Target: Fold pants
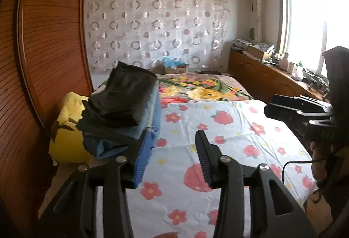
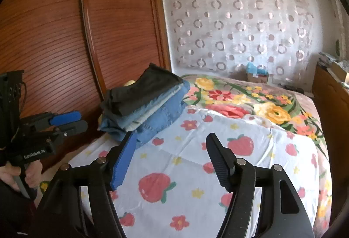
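Note:
A stack of folded pants (image 1: 124,96) lies at the bed's left side, a black pair on top and several blue denim pairs (image 2: 161,113) under it. In the left wrist view my left gripper (image 1: 174,135) is open over the strawberry sheet (image 1: 229,128) with nothing between its blue and black fingers, and its blue pad (image 1: 142,157) overlaps the stack's near corner. In its own view my right gripper (image 2: 172,139) stands open and empty, short of the stack (image 2: 141,93). Each gripper shows in the other's view: the right (image 1: 269,106), the left (image 2: 82,120), held by a hand.
Ribbed wooden wardrobe doors (image 1: 43,41) stand close along the bed's left side. A yellow cushion (image 1: 67,128) sits behind the stack. A floral blanket (image 2: 272,107) covers the far half of the bed. A cluttered wooden sideboard (image 1: 261,76) runs under the window on the right.

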Motion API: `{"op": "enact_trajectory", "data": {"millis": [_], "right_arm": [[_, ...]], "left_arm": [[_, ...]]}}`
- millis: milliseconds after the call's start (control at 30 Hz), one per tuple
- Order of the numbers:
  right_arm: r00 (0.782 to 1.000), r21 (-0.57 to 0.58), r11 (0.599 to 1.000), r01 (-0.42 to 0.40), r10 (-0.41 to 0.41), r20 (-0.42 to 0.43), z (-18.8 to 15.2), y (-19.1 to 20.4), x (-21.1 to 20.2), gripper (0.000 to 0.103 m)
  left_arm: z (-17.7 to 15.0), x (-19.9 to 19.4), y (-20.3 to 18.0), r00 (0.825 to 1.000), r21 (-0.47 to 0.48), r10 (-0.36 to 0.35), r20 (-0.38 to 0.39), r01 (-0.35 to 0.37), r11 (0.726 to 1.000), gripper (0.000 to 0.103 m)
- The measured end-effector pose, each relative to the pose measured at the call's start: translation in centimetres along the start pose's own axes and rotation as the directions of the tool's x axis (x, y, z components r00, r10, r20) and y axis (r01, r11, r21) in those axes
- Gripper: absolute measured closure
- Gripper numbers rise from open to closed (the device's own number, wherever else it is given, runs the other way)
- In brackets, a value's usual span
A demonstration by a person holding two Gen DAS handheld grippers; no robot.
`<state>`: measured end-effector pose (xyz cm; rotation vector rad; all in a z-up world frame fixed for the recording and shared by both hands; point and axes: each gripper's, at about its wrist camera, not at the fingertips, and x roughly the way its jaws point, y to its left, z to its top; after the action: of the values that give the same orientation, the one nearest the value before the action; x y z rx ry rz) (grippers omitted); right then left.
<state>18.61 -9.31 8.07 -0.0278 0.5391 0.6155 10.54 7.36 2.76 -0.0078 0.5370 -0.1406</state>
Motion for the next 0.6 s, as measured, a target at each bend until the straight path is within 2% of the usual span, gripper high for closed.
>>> {"op": "enact_trajectory", "data": {"millis": [300,600], "right_arm": [[0.998,0.031,0.998,0.062,-0.062,0.009,-2.9,-0.5,-3.1,0.024],[0.986,0.081,0.983,0.162,-0.164,0.019,-5.9,-1.9,-6.7,0.017]], "left_arm": [[-1.6,-0.3,-3.2,0.999,0.03,-0.032,-0.03,0.033,0.999,0.057],[-2.9,-0.7,-5.6,0.998,0.052,-0.049,-0.042,0.051,0.997,0.054]]}}
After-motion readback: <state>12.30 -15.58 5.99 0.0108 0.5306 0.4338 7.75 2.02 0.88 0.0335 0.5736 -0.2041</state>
